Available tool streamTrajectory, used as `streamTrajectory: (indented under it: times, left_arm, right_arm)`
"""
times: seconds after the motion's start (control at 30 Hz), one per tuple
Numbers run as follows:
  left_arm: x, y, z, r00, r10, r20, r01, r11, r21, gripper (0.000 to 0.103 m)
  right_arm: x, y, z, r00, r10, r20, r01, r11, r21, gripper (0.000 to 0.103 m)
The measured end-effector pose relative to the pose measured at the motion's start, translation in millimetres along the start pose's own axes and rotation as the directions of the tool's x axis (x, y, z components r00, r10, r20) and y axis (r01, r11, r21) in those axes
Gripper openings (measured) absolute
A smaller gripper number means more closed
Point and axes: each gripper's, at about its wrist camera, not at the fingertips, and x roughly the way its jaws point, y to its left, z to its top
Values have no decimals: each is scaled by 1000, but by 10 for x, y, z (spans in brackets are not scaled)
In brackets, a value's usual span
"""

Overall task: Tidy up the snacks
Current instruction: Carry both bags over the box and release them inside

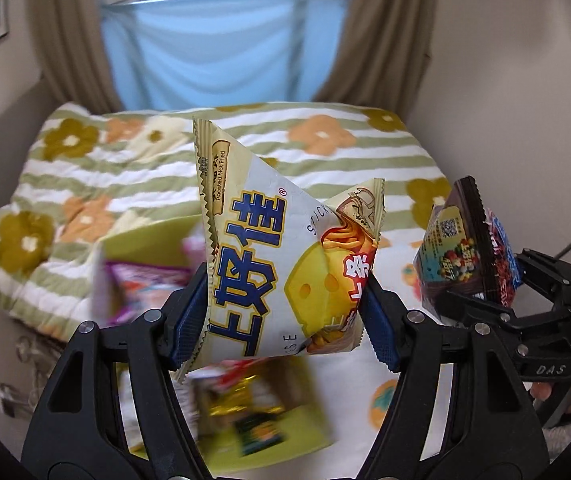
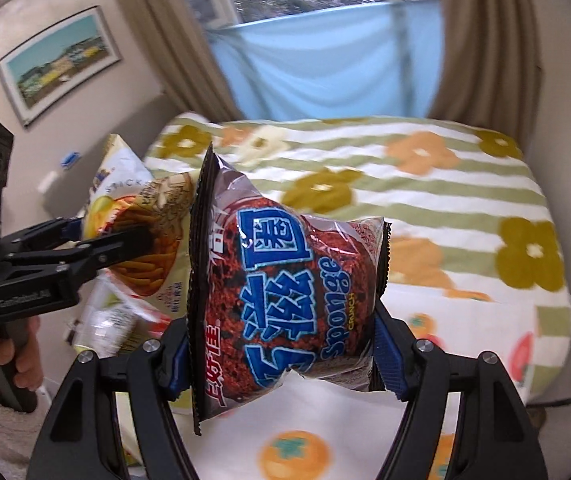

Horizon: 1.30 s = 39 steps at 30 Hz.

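A cheese stick bag (image 1: 285, 264) is held tight in the left tool (image 1: 285, 316), above a green box (image 1: 285, 432) with some snacks inside. A sponge crunch bag (image 2: 285, 300) is pinched by the right tool (image 2: 281, 354), over the bed (image 2: 425, 200). Both bags probably still need putting away.

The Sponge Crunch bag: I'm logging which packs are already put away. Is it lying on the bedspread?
No, the Sponge Crunch bag is held up in the air between the fingers of the right gripper, above the bedspread.

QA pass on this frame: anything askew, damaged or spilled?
No spill or tear visible. The cheese sticks bag is crumpled in the left gripper, and the Sponge Crunch bag sits tilted in the right gripper.
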Motion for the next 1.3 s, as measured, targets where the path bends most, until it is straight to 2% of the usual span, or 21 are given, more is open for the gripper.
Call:
streamTrajectory:
  times: [0.27, 0.53, 0.67, 0.73, 0.9, 1.2, 1.27, 1.3]
  left_arm:
    - [-342, 930, -377, 1000, 24, 1, -24, 997, -70, 66]
    - [-330, 1495, -771, 998, -30, -50, 25, 994, -104, 66]
    - [-304, 1605, -848, 997, -59, -59, 52, 992, -114, 66]
    - [-283, 1612, -873, 995, -75, -66, 68, 991, -111, 66]
    - [-256, 1590, -872, 993, -91, -72, 83, 991, -109, 66]
    - [-132, 1416, -741, 986, -145, -77, 137, 985, -101, 67]
    - [-68, 1404, -689, 985, -152, -76, 144, 984, -102, 72]
    - [-40, 1398, -672, 986, -152, -73, 144, 985, -100, 82]
  right_arm:
    - [372, 926, -45, 998, 45, -34, -47, 997, -62, 69]
    - [760, 1357, -224, 992, 29, -126, -32, 999, -16, 71]
    - [879, 1466, -332, 990, 5, -144, -4, 1000, 4, 80]
    - [853, 1476, -373, 993, 10, -116, -7, 1000, 26, 95]
    - [754, 1417, -380, 997, 34, -69, -28, 995, 92, 96]
    - [647, 1384, -315, 999, 12, -49, -6, 994, 111, 96]
    - [667, 1386, -292, 999, 9, -53, -4, 994, 105, 96]
    - [680, 1366, -288, 998, 9, -55, -4, 995, 104, 96]
